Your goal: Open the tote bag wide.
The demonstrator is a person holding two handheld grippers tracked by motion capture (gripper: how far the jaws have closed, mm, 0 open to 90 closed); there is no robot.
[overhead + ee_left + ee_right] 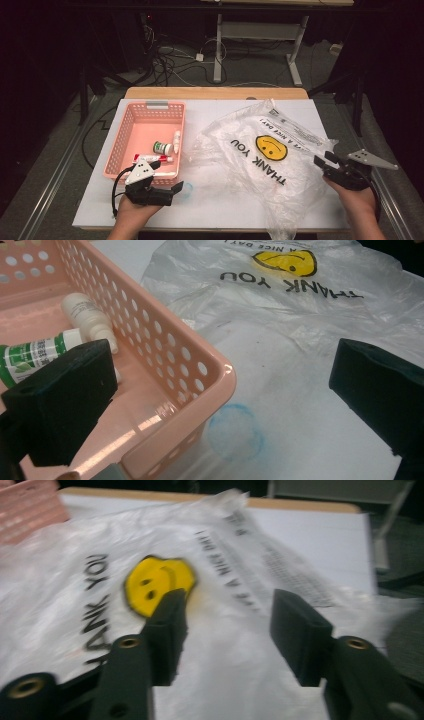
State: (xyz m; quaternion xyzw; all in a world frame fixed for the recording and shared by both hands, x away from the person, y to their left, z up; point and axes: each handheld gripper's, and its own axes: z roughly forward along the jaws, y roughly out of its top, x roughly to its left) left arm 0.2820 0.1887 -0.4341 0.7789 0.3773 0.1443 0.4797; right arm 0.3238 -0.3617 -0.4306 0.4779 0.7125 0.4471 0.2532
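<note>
A clear plastic bag printed with a yellow smiley and "THANK YOU" lies crumpled across the right half of the white tabletop. My right gripper is at the bag's right edge, and in the right gripper view its jaws stand open with nothing between them, the bag lying beyond. My left gripper is open at the near right corner of a pink basket. In the left gripper view its open jaws straddle that corner of the basket.
The basket holds a green-labelled bottle, a white bottle and a red-and-white tube. A faint blue ring marks the tabletop by the basket corner. Beyond the table's wooden far edge are desk legs and cables on the floor.
</note>
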